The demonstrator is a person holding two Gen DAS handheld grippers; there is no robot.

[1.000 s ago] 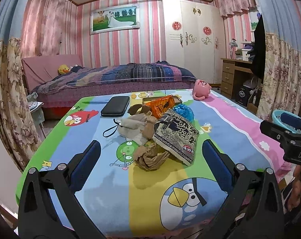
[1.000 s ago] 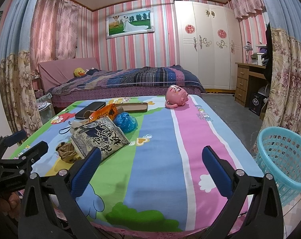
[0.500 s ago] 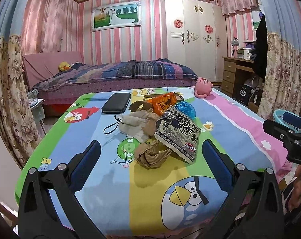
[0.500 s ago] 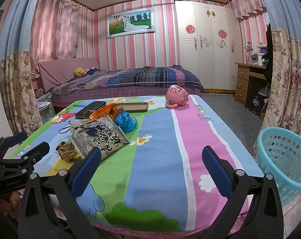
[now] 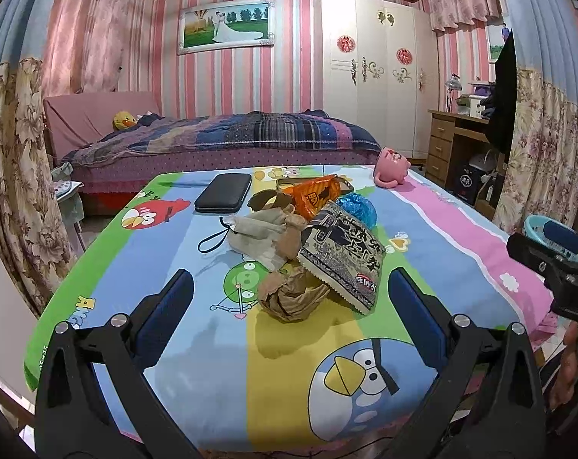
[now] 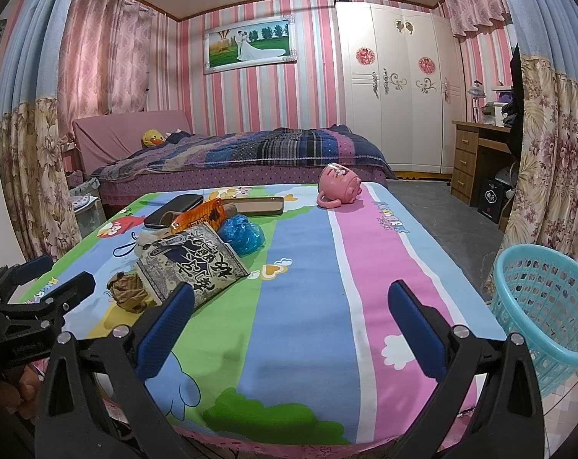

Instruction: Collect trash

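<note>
Left wrist: crumpled paper [image 5: 291, 298] (brown) ahead, between hand-held gripper [image 5: 289, 319] fingers.

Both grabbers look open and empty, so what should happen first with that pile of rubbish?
Probably ease the left gripper forward onto the crumpled brown paper: it lies nearest, right between the open fingers, and the basket waits beside the table.

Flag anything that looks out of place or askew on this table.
The pink mug lies tipped on its side at the table's far end. Wrappers and crumpled paper sit heaped mid-table, not yet in the blue basket on the floor.
</note>
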